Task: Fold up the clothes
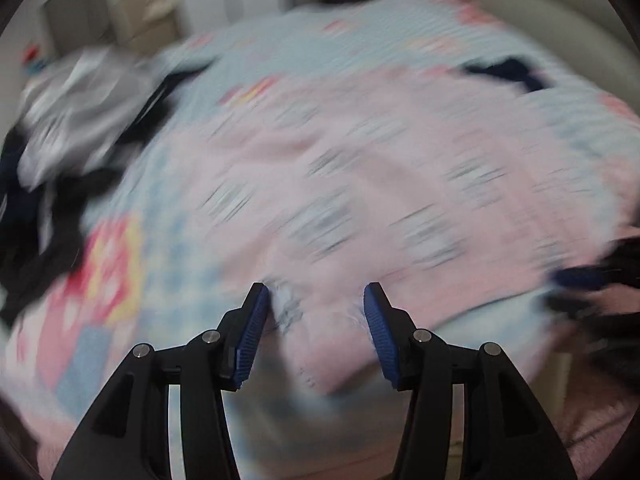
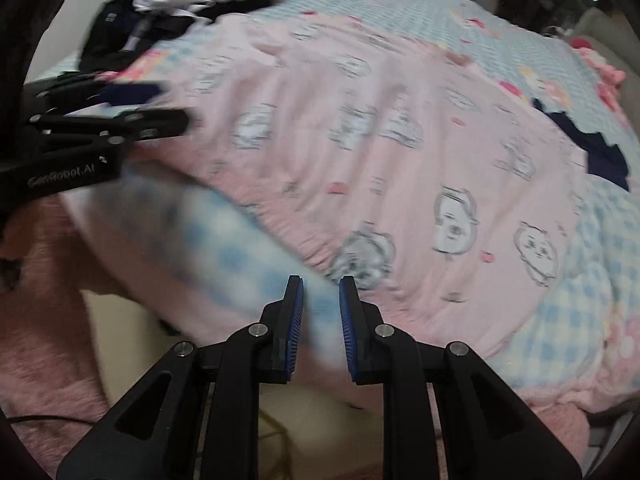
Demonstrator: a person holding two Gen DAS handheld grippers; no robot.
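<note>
Left gripper [image 1: 316, 300]: blue-padded black jaws stand apart, the near edge of a pale pink garment printed with grey cartoon faces [image 1: 360, 184] lying between them; whether the pads touch the cloth cannot be told through the motion blur. Right gripper [image 2: 321, 294]: jaws stand narrowly apart, nothing clamped, poised just before the same garment's near hem. The pink garment [image 2: 360, 152] is spread flat across a bed covered by a light blue checked sheet with pink and yellow patches [image 2: 568, 320]. A heap of black and grey-white clothes [image 2: 176, 4] lies at the bed's far left, well apart from both grippers. A small dark navy item [image 2: 592, 148] rests beside the garment's right edge. A pink fluffy fabric [image 2: 44, 340] lies lower left, below the bed edge.
</note>
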